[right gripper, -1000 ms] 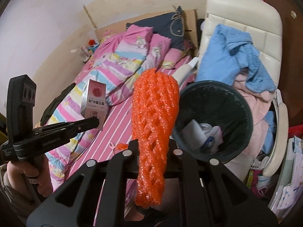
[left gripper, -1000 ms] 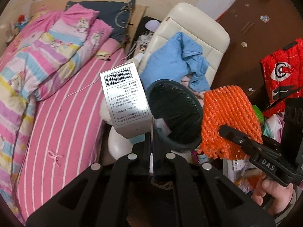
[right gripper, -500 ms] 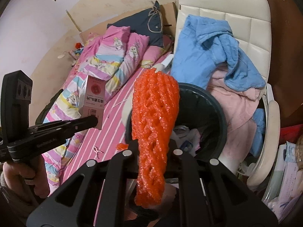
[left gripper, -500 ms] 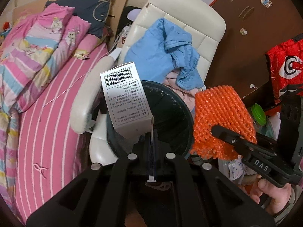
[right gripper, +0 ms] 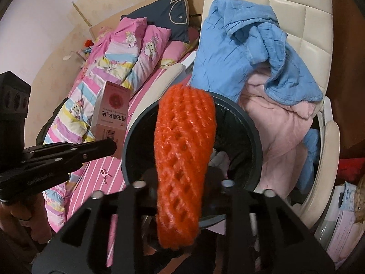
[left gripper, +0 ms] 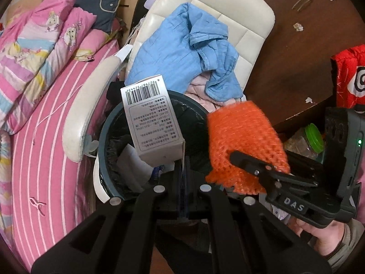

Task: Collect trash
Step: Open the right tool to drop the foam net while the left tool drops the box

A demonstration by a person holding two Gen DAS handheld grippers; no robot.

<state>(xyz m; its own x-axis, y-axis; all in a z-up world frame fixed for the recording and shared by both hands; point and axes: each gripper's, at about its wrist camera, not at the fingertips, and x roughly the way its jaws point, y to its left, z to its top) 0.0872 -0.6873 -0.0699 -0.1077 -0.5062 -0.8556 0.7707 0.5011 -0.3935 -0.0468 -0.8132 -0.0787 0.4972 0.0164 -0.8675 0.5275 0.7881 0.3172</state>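
A small white carton (left gripper: 150,123) with a barcode and an orange foam fruit net (right gripper: 184,171) both hang over the mouth of a dark round trash bin (right gripper: 255,137), which already holds crumpled paper and stands against a cream chair (left gripper: 239,22) heaped with clothes beside a pink striped bed (left gripper: 45,148). The left gripper (left gripper: 183,159) pinches the carton's lower edge; the right gripper (right gripper: 182,189) is clamped on the net. This looks like the drop step: next, each tool likely needs to spread its fingers while centred over the opening.

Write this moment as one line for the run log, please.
left gripper: shut on box | right gripper: shut on orange foam net | both at trash bin | nothing released
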